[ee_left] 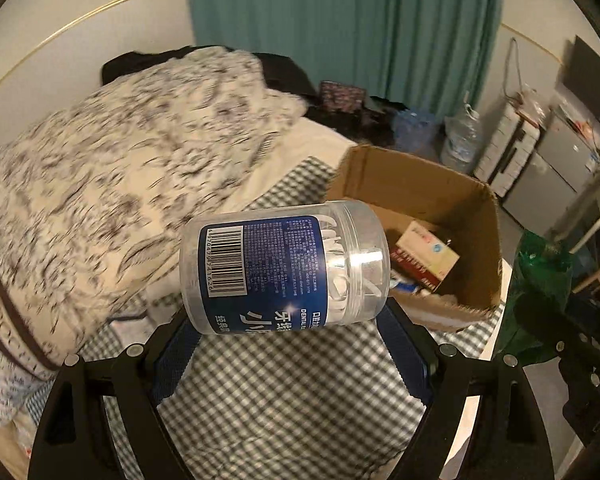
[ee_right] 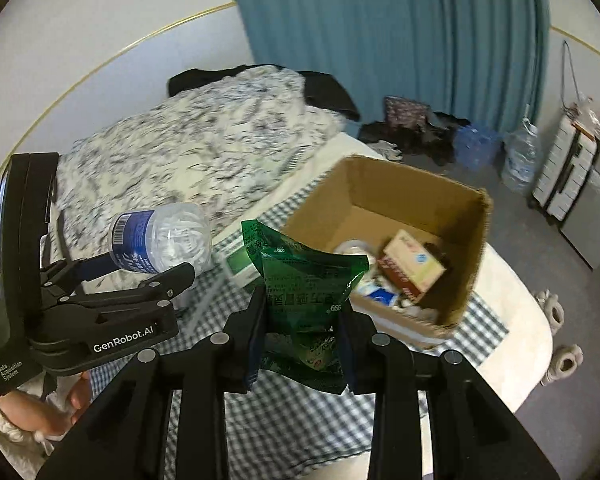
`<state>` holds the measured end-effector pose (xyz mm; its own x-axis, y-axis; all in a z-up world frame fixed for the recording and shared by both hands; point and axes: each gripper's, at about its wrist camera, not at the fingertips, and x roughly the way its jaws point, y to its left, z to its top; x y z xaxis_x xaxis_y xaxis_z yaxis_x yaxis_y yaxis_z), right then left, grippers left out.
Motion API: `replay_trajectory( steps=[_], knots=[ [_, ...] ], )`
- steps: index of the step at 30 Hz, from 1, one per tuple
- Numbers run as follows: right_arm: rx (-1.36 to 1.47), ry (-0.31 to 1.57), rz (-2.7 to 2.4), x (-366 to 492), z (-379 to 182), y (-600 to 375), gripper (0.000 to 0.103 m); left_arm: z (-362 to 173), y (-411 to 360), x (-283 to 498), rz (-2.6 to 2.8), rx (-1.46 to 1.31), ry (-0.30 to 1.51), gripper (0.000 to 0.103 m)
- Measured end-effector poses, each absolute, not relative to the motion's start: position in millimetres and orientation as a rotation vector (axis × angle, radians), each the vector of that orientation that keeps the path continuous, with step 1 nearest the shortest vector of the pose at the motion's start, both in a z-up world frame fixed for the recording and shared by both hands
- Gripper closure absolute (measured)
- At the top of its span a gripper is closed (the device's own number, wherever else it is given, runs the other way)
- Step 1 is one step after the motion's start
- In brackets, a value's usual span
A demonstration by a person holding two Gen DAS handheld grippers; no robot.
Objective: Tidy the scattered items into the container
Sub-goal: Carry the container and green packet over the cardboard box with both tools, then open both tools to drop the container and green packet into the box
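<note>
My left gripper is shut on a clear jar of floss picks with a blue label, held sideways above the checked cloth. The right wrist view shows that same left gripper at the left, with the jar in it. My right gripper is shut on a crinkled green packet, which also shows at the right edge of the left wrist view. Ahead of both stands an open cardboard box on the bed, holding a red and beige carton and other small items.
A white and green box lies on the checked cloth beside the cardboard box. A patterned quilt is heaped at the left. On the floor past the bed's right edge are a large water bottle, dark clothes and slippers.
</note>
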<state>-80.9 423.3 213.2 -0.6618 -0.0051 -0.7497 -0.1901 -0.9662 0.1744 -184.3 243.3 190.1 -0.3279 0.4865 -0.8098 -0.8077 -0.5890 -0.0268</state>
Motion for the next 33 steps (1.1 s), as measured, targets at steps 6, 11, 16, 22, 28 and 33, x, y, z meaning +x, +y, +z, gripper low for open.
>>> replay_trajectory(
  steps=[6,11,16,22,28,33],
  knots=[
    [-1.232,0.414,2.688,-98.2,205.8,474.0,0.072,181.8,298.6,-176.7,1.948,-1.027,0.529,0.014],
    [-1.256,0.454,2.646,-116.9,188.1,503.8,0.072,164.2,339.5,-180.6,1.927,-1.040,0.566,0.014],
    [-1.296,0.485,2.608,-132.3,164.6,523.4,0.072,141.6,368.7,-187.9,1.900,-1.071,0.598,0.014],
    [-1.347,0.500,2.563,-148.3,140.2,536.5,0.072,116.5,392.5,-193.1,1.865,-1.109,0.625,0.014],
    [-1.369,0.528,2.531,-156.7,126.9,550.8,0.070,101.2,404.5,-198.0,1.855,-1.149,0.624,0.014],
    [-1.344,0.546,2.506,-159.3,128.7,555.2,0.064,102.8,405.7,-200.2,1.864,-1.135,0.624,0.014]
  ],
)
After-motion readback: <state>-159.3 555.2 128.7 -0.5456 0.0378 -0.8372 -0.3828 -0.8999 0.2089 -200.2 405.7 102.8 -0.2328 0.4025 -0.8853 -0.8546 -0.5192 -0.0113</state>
